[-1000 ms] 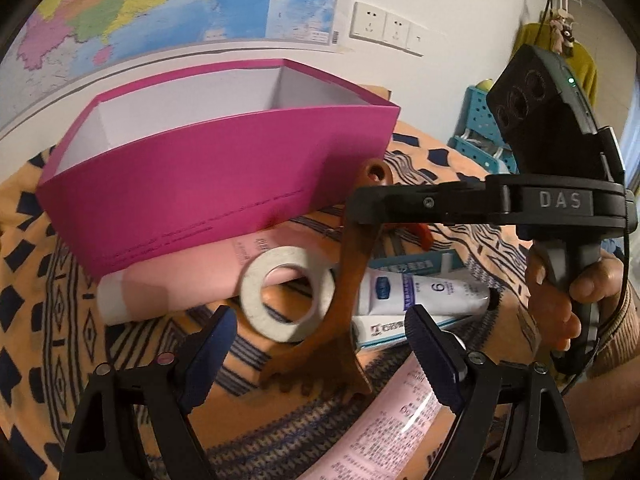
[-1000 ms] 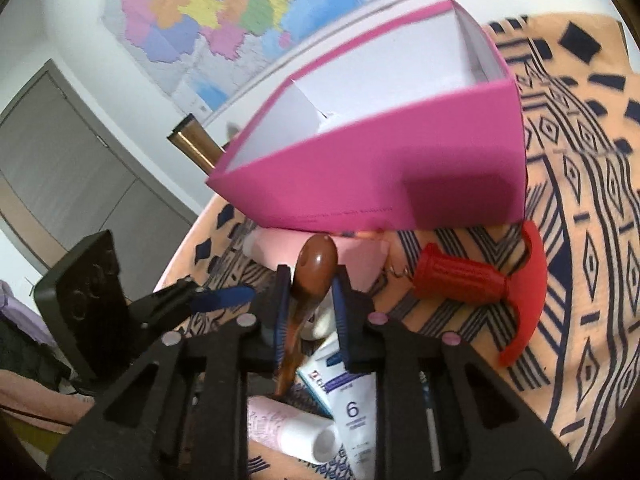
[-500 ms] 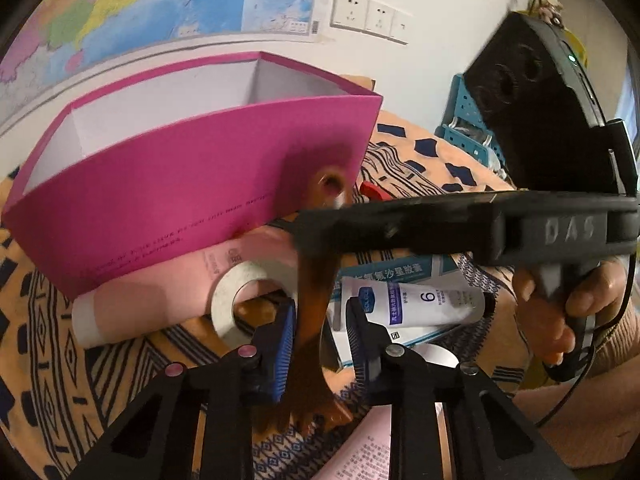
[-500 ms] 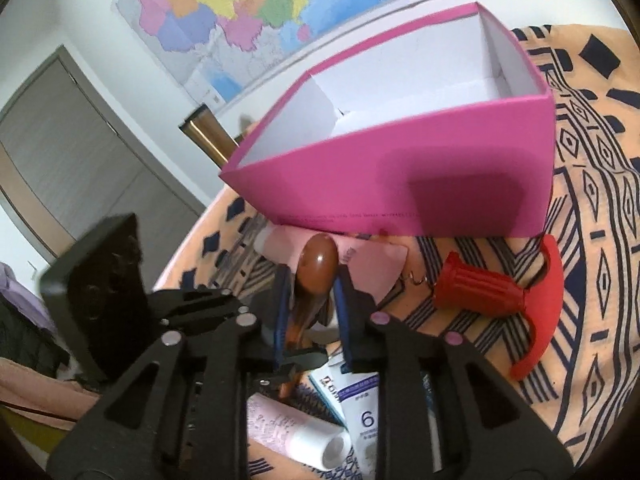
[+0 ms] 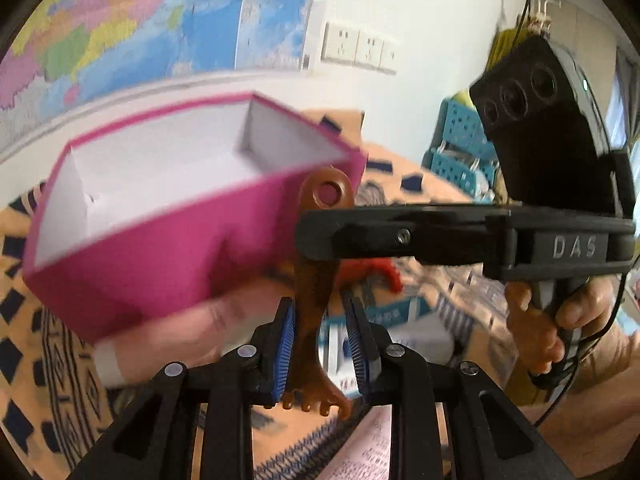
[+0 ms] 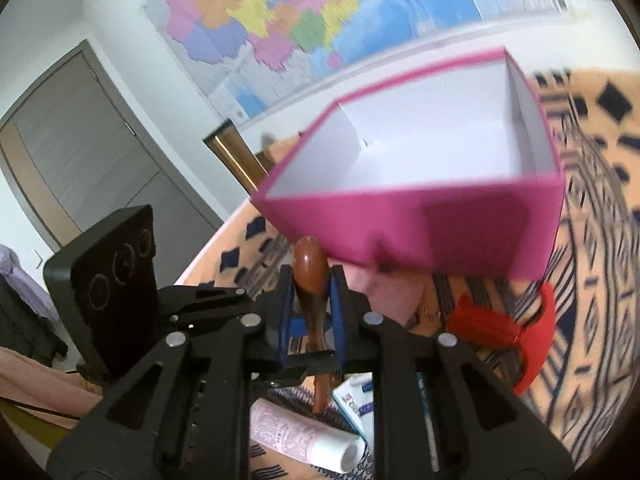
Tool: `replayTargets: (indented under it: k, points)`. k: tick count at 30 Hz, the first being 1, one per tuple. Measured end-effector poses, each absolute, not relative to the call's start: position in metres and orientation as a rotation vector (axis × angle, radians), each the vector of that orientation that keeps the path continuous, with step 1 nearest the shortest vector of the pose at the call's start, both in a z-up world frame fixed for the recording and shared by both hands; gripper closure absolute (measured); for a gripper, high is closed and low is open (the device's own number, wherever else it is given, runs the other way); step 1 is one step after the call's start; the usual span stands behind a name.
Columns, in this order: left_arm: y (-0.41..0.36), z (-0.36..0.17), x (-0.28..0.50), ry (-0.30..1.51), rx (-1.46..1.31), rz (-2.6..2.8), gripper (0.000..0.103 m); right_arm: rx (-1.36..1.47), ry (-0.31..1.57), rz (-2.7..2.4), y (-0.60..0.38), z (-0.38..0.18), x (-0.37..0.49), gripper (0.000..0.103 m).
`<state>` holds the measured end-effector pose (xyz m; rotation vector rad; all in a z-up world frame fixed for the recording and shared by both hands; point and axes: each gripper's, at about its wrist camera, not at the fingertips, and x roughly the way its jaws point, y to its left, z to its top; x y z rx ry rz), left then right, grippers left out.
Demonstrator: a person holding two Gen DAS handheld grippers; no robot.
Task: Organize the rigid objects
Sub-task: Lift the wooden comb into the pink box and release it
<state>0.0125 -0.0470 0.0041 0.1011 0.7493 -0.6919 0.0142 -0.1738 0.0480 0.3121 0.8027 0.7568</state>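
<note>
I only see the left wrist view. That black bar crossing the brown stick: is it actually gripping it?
Observer: Yes. The right wrist view shows the right gripper with both blue pads pressed on the stick, just below its rounded top.
Visitor: And the red bit behind the stick?
Observer: It is a red handle, T-shaped, lying on the cloth near the box.
Visitor: Is anything behind the box?
Observer: A brass tube pokes up past its far left corner.
</note>
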Motion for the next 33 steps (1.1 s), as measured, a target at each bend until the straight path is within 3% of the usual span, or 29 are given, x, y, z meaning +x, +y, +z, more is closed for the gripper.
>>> replayTargets:
  k: [17,33]
  points:
    - [-0.076,0.086,0.068,0.614,0.118,-0.678,0.077,0.211,0.572,0.683,-0.203,0.144,0.058,0.084]
    - [-0.098,0.071,0.136,0.746,0.065,-0.658,0.077,0.255,0.671,0.655,-0.217,0.126,0.131,0.083]
